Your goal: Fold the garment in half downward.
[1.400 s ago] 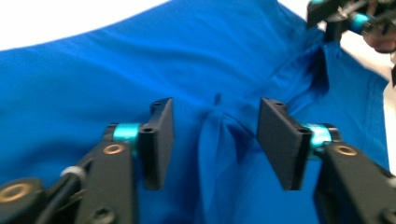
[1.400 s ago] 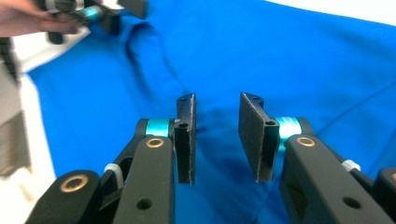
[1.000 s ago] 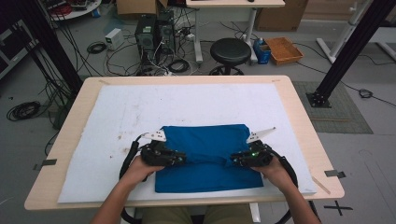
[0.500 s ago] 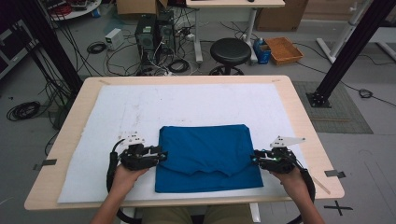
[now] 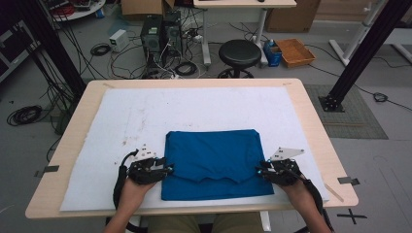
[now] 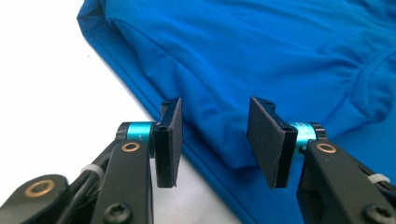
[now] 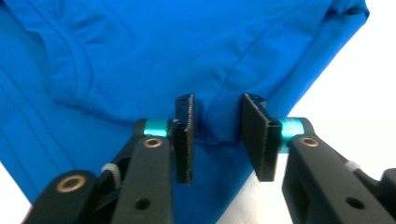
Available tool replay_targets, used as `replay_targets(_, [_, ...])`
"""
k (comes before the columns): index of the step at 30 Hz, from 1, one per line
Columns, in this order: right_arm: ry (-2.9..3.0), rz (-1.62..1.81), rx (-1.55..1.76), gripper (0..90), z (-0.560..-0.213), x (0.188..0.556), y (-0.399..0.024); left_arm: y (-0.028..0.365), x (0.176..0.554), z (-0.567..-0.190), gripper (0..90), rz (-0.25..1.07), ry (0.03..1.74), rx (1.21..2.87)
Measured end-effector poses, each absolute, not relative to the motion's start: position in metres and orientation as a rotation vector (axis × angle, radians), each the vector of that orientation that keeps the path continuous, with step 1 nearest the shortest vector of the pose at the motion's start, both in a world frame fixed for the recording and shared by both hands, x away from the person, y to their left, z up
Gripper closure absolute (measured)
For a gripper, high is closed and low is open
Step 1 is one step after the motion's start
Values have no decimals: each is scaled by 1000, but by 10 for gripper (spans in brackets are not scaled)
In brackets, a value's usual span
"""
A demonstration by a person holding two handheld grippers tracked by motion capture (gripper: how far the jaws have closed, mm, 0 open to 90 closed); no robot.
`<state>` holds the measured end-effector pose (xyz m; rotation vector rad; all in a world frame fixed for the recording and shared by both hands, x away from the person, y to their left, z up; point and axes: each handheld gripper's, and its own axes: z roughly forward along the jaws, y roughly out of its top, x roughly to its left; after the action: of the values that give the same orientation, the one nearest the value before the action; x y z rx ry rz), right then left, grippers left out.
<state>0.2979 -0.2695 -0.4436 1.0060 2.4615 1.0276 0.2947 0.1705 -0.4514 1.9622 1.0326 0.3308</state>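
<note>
A blue shirt (image 5: pixel 214 155) lies folded into a rectangle on the white mat (image 5: pixel 194 107), near the table's front edge. My left gripper (image 5: pixel 169 170) sits at the shirt's left edge. Its jaws have been opening and stand apart around the folded hem (image 6: pixel 219 154), the pads (image 6: pixel 266 140) clear of the cloth. My right gripper (image 5: pixel 260 171) sits at the right edge. Those jaws have just been closing, and a gap still shows between each pad (image 7: pixel 184 140) and the cloth fold (image 7: pixel 215 126) between them. The shirt's neckline (image 5: pixel 221 180) faces the front.
The mat covers most of the wooden table (image 5: pixel 311 121), with bare white mat behind and beside the shirt. Beyond the table stand a black stool (image 5: pixel 239 51), computer towers (image 5: pixel 158 31) with floor cables, and a cardboard tray (image 5: pixel 294 51). Black frame posts (image 5: pixel 362 53) rise at both sides.
Both grippers pulled outward off the shirt's middle to its side edges, then edged back inward. The jaws stand wider than a second ago. The shirt lies flat, unmoved.
</note>
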Motion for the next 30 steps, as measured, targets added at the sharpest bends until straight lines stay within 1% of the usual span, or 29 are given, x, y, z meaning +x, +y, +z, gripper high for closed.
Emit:
replay_targets(1, [2464,1025,991,739,-444,297,-269,170,294,-451,576,333,1020,1971])
replay_targets(2, [2473,1026,977,779,-443,297,-268,168,294,-451,626,334,1008,1983])
replay_targets(4, [2485,1020,952,819,-443,296,-266,165,293,-452,674,353,994,2016])
replay_targets(8, [2486,1028,946,839,-443,296,-266,163,292,-451,769,372,977,2039])
replay_targets(11, [2489,1040,956,847,-443,296,-267,165,292,-450,848,355,1001,1992])
replay_targets(19, [2449,1141,964,854,-434,293,-274,181,287,-435,853,206,978,1815])
replay_targets(24, [2438,1168,965,854,-429,293,-278,183,284,-433,847,213,975,1819])
replay_targets(30, [2459,1188,955,855,-427,287,-274,185,276,-430,863,173,960,1814])
